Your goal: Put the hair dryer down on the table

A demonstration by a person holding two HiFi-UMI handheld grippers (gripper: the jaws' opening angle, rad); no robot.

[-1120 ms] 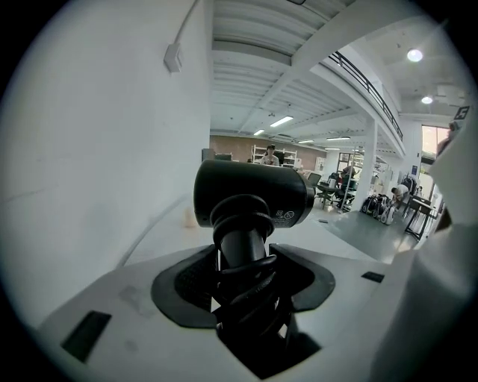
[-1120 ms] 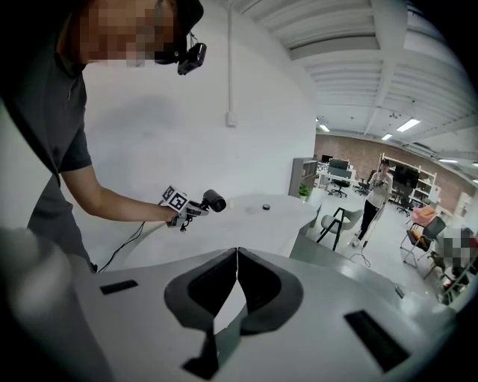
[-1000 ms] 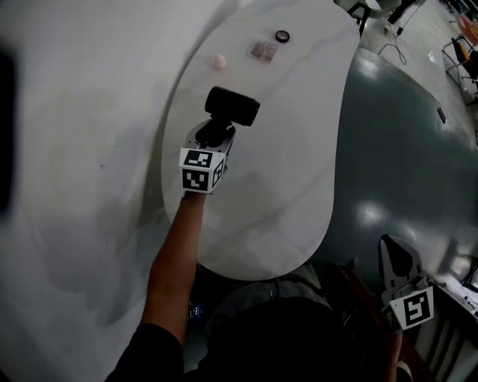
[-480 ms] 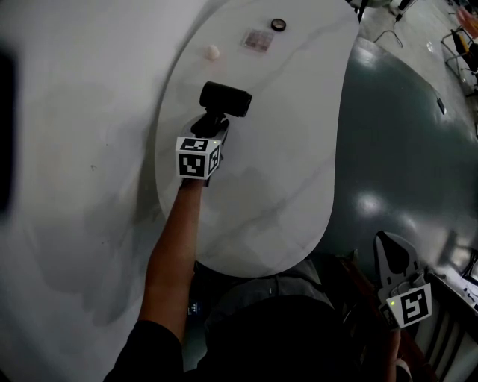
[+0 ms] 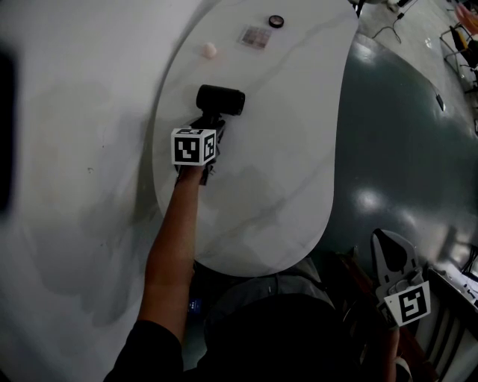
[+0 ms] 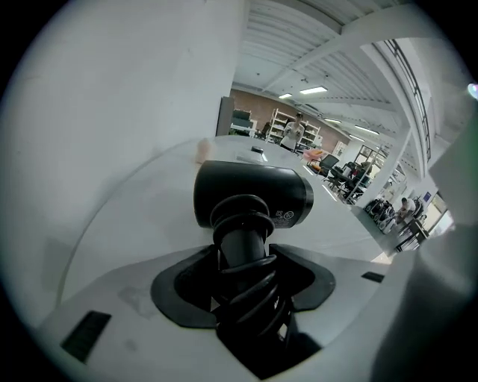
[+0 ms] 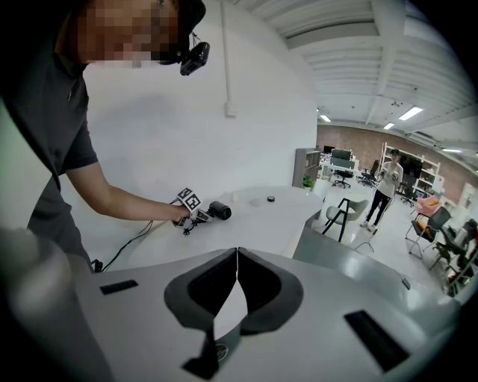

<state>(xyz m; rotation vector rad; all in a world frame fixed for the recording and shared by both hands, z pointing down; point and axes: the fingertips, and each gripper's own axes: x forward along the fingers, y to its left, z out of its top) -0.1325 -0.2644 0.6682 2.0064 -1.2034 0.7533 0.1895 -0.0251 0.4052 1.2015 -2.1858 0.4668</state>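
Observation:
A black hair dryer (image 5: 220, 99) lies crosswise over the left part of the white oval table (image 5: 299, 149). My left gripper (image 5: 211, 123) is shut on its handle, which has the cord wound round it (image 6: 246, 280). The dryer's barrel (image 6: 254, 195) stands just beyond the jaws. It is low over the tabletop, and whether it touches cannot be told. From the right gripper view the dryer (image 7: 219, 211) and the left gripper (image 7: 190, 203) show small at the table's left. My right gripper (image 5: 390, 246) hangs off the table at the lower right, its jaws (image 7: 237, 257) together with nothing in them.
At the table's far end lie a small pale ball (image 5: 209, 50), a patterned square (image 5: 255, 36) and a small dark round thing (image 5: 276, 21). A dark glossy surface (image 5: 403, 149) borders the table on the right. A person (image 7: 388, 186) and chairs stand far behind.
My left gripper has carried the hair dryer a little farther away and to the left over the table. The right gripper has stayed where it was.

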